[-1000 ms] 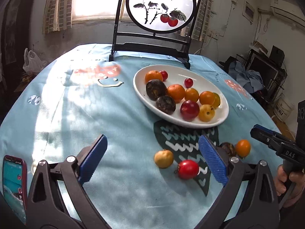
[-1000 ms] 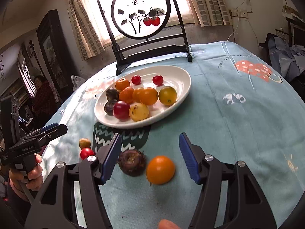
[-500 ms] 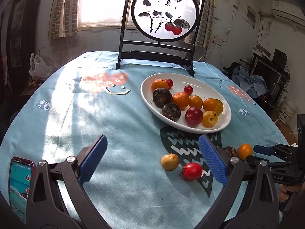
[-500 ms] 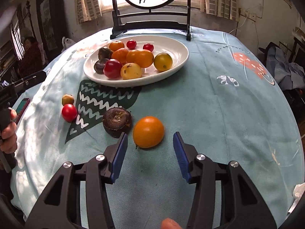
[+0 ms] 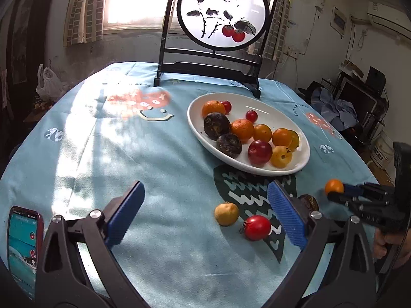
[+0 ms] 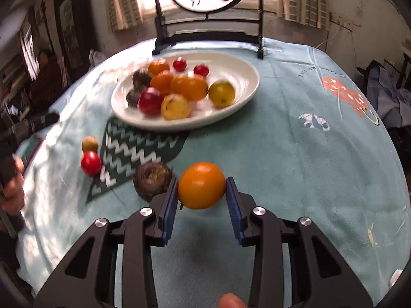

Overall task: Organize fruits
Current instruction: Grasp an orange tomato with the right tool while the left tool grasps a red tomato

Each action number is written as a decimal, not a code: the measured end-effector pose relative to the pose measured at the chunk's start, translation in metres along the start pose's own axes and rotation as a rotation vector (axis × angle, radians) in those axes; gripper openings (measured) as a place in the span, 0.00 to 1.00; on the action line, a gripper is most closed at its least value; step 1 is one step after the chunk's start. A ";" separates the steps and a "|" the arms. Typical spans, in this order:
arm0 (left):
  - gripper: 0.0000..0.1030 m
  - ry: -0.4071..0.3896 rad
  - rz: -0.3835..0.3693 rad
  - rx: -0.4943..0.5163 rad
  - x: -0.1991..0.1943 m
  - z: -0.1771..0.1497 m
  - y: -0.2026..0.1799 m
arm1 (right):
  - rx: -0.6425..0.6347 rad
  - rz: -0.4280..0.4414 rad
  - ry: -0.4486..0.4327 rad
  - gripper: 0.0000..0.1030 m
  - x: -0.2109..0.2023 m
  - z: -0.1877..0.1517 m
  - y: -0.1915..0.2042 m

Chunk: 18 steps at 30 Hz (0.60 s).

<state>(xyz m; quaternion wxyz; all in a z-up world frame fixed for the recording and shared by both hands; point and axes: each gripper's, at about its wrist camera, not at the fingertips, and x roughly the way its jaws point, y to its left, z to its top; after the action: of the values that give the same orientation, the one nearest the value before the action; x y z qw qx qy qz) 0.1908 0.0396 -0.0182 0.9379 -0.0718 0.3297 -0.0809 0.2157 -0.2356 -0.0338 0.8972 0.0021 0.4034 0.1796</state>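
While my right claw (image 6: 201, 190) has just been closing and now pinches the orange fruit (image 6: 202, 189) at six o'clock of the plate (image 6: 241, 69) — my left claw (image 5: 205, 213) gaping, empty — most fruit is plated, three lie loose on the desk (image 6: 295, 166).

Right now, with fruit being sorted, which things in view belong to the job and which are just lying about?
Part of the job:
- orange fruit, clamped in the right gripper, whose jaws have just been closing
- white plate of fruit
- loose dark fruit, red tomato, yellow fruit
- left gripper, open

Lying about:
- phone
- painted screen
- tablecloth
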 end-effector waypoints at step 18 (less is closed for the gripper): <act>0.47 0.224 -0.162 0.224 0.033 -0.030 -0.053 | 0.142 0.054 -0.169 0.36 -0.016 0.011 -0.010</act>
<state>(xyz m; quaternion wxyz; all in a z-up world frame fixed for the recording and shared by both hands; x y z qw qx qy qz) 0.1920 -0.0210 -0.0511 0.8878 0.0161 0.4142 -0.1998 0.2170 -0.2488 -0.0159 0.9205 0.0914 0.3378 0.1738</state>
